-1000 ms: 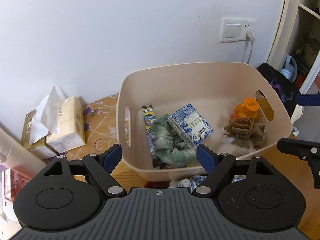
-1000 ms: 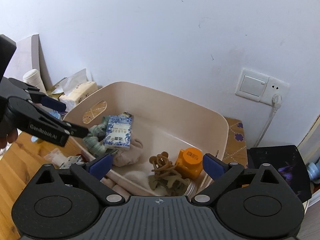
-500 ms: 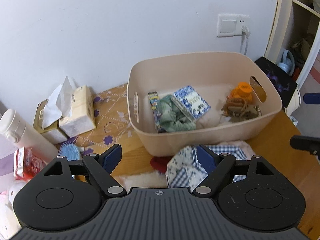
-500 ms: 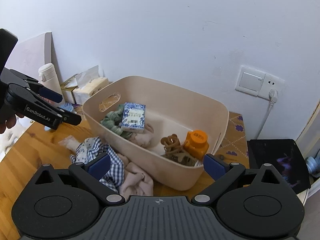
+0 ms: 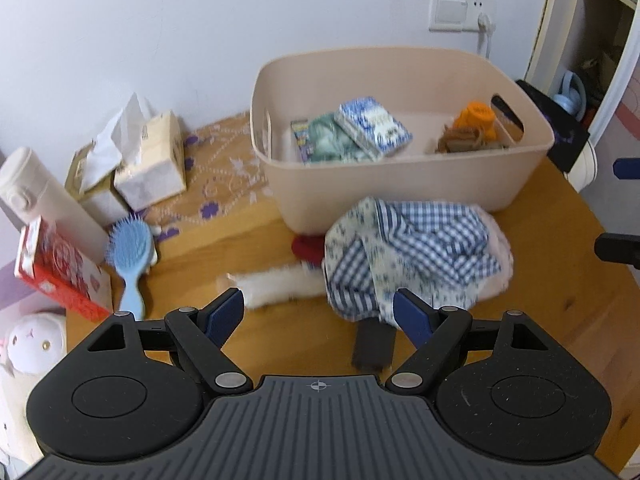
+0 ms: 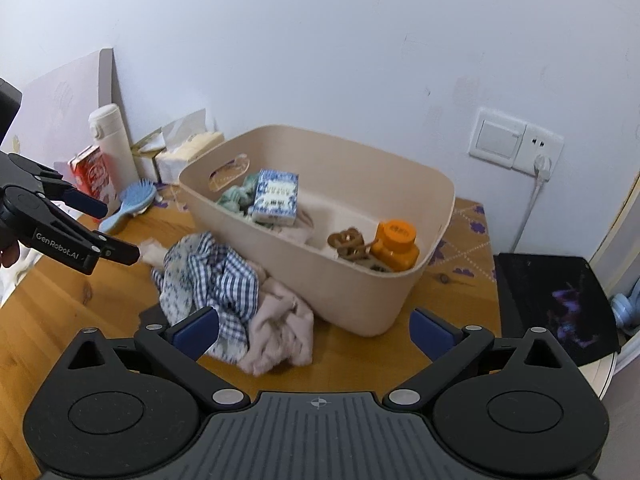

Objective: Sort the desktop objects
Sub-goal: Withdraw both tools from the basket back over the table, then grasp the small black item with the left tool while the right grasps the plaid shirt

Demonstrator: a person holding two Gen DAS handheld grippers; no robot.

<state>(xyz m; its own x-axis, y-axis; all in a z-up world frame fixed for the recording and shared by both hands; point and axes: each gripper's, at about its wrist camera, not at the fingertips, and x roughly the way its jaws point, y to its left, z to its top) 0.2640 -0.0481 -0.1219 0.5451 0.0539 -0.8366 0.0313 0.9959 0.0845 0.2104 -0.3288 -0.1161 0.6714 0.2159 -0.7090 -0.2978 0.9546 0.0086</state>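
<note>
You are hovering both splayed, empty hand-held grippers [image 5: 318,314] [image 6: 314,330] over the crumpled blue-checked cloth bundle [image 5: 416,258] lying against the beige plastic tub [image 5: 400,184], risking snagging only one loose layer.

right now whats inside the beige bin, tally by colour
blue and white: 1, patterned box
green: 1, crumpled cloth
orange: 1, bottle
brown: 1, hair claw clip
multicolour: 1, flat packet by the handle wall
pale: 1, soft item under the box
total: 6 seen in the bin
</note>
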